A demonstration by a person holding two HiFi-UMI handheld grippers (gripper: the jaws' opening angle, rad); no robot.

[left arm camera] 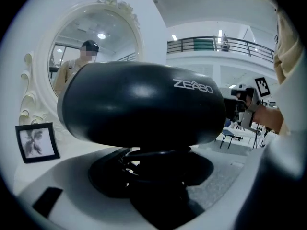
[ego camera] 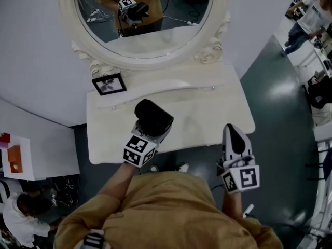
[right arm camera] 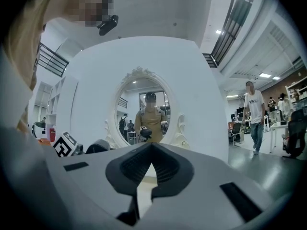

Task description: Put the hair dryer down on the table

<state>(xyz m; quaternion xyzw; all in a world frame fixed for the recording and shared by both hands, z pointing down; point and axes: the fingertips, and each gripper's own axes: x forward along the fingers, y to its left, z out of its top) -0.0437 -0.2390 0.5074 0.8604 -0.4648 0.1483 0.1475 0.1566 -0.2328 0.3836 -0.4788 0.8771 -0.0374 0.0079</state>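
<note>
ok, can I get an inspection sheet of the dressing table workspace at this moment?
Surface: white dressing table, mostly bare.
Job's things: black hair dryer held over the table, not yet laid down.
Clutter: small black-framed picture standing at the table's back left, below the oval mirror with the ornate white frame.
Grippers: left gripper clamped on the dryer's handle; right gripper with jaws together, empty, near the table's right front corner.
Cables: none seen on the table; a light cable lies on the floor in the mirror's reflection.
Surroundings: dark glossy floor; a person walking at far right.
</note>
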